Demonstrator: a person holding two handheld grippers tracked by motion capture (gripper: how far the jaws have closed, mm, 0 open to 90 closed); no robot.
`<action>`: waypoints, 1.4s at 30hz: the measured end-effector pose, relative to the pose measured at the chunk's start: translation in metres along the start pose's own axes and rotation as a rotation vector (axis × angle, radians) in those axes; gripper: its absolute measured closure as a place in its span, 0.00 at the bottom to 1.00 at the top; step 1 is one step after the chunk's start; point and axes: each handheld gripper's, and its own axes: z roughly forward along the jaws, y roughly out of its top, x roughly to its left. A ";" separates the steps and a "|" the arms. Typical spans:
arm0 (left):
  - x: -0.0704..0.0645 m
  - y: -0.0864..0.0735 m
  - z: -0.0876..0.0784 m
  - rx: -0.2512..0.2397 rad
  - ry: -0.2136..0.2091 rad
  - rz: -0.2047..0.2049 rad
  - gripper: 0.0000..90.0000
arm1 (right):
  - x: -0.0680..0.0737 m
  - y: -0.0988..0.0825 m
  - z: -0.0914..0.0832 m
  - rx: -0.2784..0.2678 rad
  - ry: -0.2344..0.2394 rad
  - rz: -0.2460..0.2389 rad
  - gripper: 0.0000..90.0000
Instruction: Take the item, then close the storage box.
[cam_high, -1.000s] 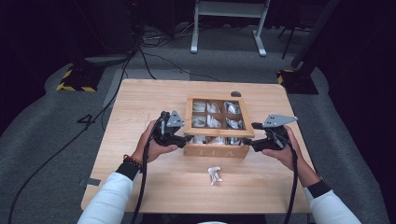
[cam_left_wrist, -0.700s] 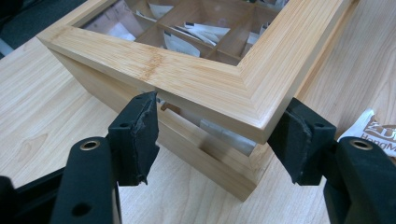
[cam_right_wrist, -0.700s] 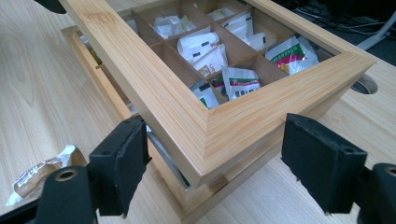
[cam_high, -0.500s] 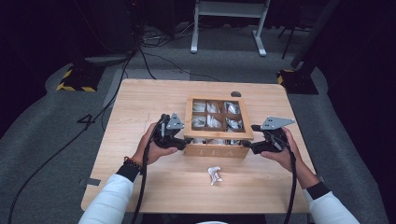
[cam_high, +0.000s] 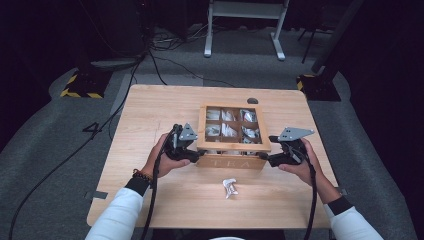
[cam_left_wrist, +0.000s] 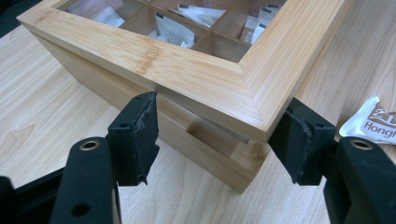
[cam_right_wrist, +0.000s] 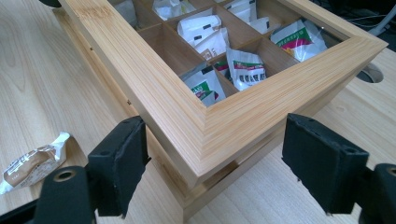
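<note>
Bamboo tea box (cam_high: 233, 150), square with a windowed lid and six compartments of sachets, sat at the centre of the high view on the light wooden table (cam_high: 150, 115). Its lettered front wall faced the bottom of the frame, toward the person. The box was close to square, so no long axis stood out; the compartments ran in two rows across the frame.

The left gripper (cam_high: 192, 155) straddled the box's near left corner, its jaws spread wide in the left gripper view, one pad (cam_left_wrist: 140, 130) touching or just beside the side wall under the lid's rim. The right gripper (cam_high: 264, 158) straddled the near right corner the same way, jaws parted and holding nothing. The lid seemed slightly lifted off the base at both corners.

If the lid was being raised, it would go best with both corners lifted evenly, pads catching under the rim, so the frame did not twist. A small crumpled white sachet (cam_high: 230, 187) lay near the frame's bottom, apart from the box.
</note>
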 end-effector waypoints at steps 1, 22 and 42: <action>0.000 0.000 0.000 0.002 0.000 0.000 0.40 | 0.000 0.000 0.000 0.002 0.002 0.006 0.25; -0.005 -0.009 0.007 0.056 -0.033 0.017 0.38 | 0.000 -0.017 0.012 0.057 0.037 0.019 0.29; -0.011 -0.019 0.001 0.032 -0.017 -0.005 0.33 | 0.002 -0.024 0.002 0.037 0.050 0.012 0.32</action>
